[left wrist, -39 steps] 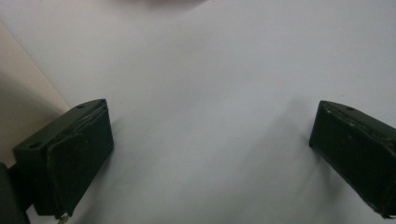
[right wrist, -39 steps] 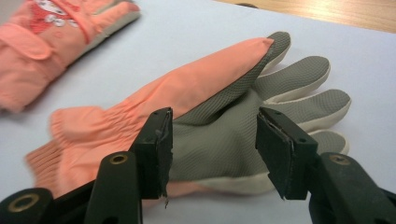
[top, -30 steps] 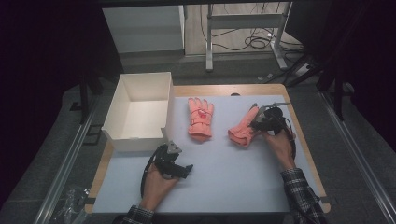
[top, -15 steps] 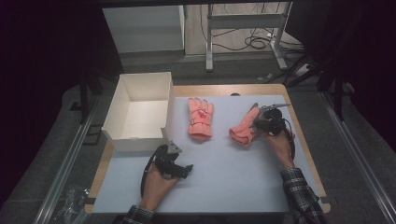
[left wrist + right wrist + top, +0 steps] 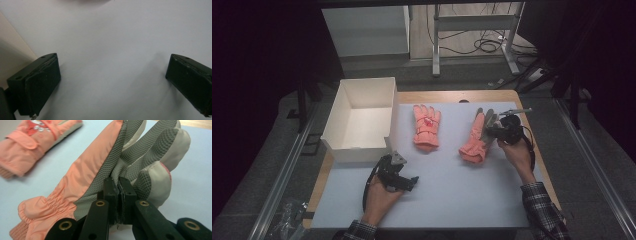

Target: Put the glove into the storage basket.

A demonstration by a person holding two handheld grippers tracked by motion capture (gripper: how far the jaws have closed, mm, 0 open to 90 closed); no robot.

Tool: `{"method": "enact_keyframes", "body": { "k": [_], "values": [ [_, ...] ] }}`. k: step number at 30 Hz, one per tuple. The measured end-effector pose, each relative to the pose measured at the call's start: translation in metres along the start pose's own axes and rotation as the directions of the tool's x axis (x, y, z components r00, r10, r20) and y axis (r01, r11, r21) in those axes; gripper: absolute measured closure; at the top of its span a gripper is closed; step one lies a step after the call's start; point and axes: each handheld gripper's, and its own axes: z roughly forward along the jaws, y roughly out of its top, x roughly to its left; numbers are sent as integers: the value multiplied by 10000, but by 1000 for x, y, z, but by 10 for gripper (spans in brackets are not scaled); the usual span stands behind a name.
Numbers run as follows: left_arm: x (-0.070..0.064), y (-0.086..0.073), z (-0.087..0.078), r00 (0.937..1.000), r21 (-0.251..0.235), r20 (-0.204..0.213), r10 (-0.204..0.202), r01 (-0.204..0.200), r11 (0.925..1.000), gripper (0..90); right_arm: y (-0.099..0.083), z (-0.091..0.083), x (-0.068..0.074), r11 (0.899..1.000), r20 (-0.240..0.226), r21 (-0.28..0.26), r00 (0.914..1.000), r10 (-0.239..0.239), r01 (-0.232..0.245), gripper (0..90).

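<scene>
Since the earlier frames little has shifted: the right glove (image 5: 476, 137) has tipped slightly further up on its edge under the right hand-held gripper (image 5: 493, 131), while the left hand-held gripper (image 5: 404, 181) has stayed put near the front of the counter (image 5: 452, 200). On that counter the white box (image 5: 362, 120) stands open at the left, well apart from the right glove, with the left glove (image 5: 427, 127) lying flat between them, palm down. The right glove sits right of centre, cuff toward the person, grey grip palm turned to the gripper. In the right gripper view the right hand-held gripper (image 5: 117, 192) is clenched on a thin fold of that palm fabric near the base of the fingers; the jaws meet almost fully. That shallow pinch is the main risk, I judge: lifted by so little cloth, the padded glove could slip free or swing and drag across the counter, and its hanging cuff might catch the box rim if carried there. It could also nudge the left glove on the way. The left hand-held gripper (image 5: 112, 82) is released, jaws wide over bare counter, too far off to steady anything.
</scene>
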Motion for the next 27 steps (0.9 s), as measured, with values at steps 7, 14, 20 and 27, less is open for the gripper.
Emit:
{"method": "enact_keyframes", "body": {
  "k": [7, 14, 20, 27],
  "values": [
    [0, 0, 0, 10000, 11, -2, 8, -8, 10000, 0, 0, -13, 13, 9997, -689, -82, 9973, -234, 229, 854],
    [0, 0, 0, 10000, -47, -4, -64, 64, 10000, 0, -4, -26, 29, 9978, -1472, -164, 9869, -661, 644, 854],
    [0, 0, 0, 10000, -46, -5, -60, 60, 10000, 0, -14, -35, 49, 9935, -2383, -81, 9647, -1119, 1132, 854],
    [0, 0, 0, 10000, 4, -8, 34, -34, 10000, 0, -24, -37, 65, 9875, -3122, 39, 9383, -1486, 1577, 853]
  ]
}}
